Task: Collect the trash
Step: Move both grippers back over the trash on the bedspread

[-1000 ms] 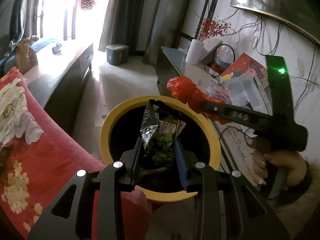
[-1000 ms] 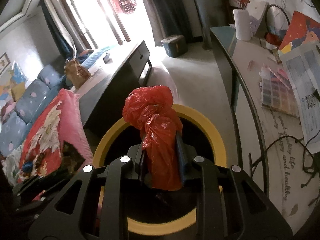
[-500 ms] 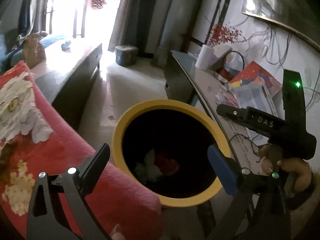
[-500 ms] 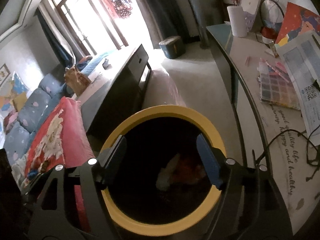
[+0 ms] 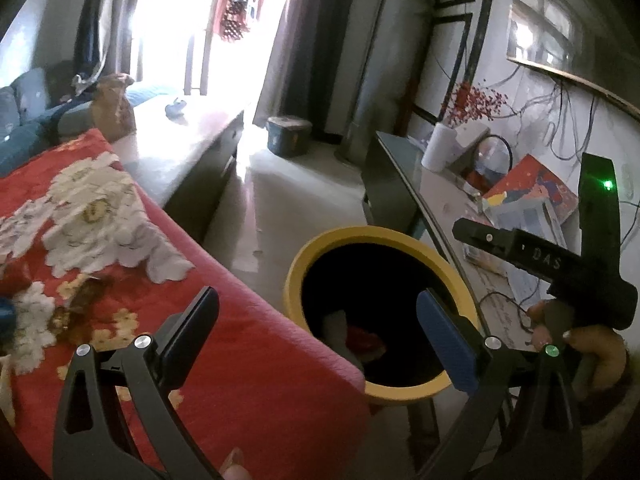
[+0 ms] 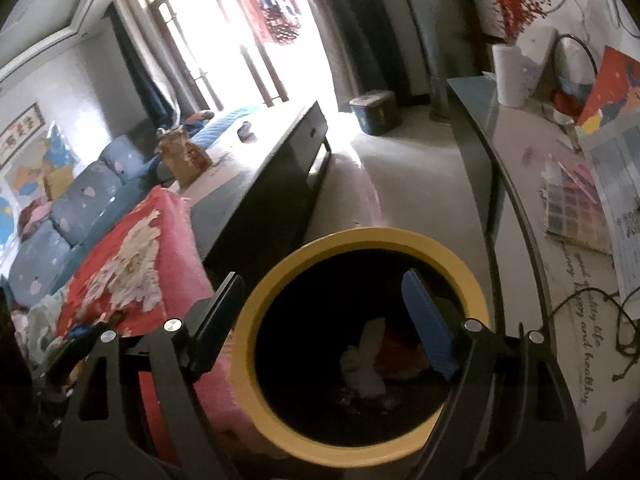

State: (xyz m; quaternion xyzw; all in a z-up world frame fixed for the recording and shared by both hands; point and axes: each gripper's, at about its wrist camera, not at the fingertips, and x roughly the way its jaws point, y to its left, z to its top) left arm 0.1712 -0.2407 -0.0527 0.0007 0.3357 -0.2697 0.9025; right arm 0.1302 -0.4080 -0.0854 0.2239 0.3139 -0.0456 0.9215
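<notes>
Bin: a round trash bin (image 6: 280, 276) with a broad yellow rim and a black inside, standing on the pale floor between the red flowered blanket (image 5: 120, 240) and the glass-topped side table (image 6: 516, 168); it stands close against the blanket's edge.
Trash: a crumpled white wrapper (image 6: 366, 356) and a red plastic bag (image 6: 398, 354) lie side by side at the bottom of the bin, dim in the shadow; from the left wrist view they show as a pale scrap (image 5: 334, 322) next to a red patch (image 5: 366, 340).
Left gripper (image 5: 316, 336): jaws spread as wide as they go, with nothing between the pads; one black finger over the blanket, the blue-padded finger over the bin's rim.
Right gripper (image 6: 326, 320): jaws opening, wide apart and holding nothing; the bin's mouth shows between the fingers, and the trash lies well below the pads.
Right hand (image 5: 592, 350): seen from the left wrist view, wrapped round the black handle at the right edge, beside the bin.
Table: papers, a colour chart (image 6: 576, 208), a white paper roll (image 6: 512, 76) and dark cables lie on it.
</notes>
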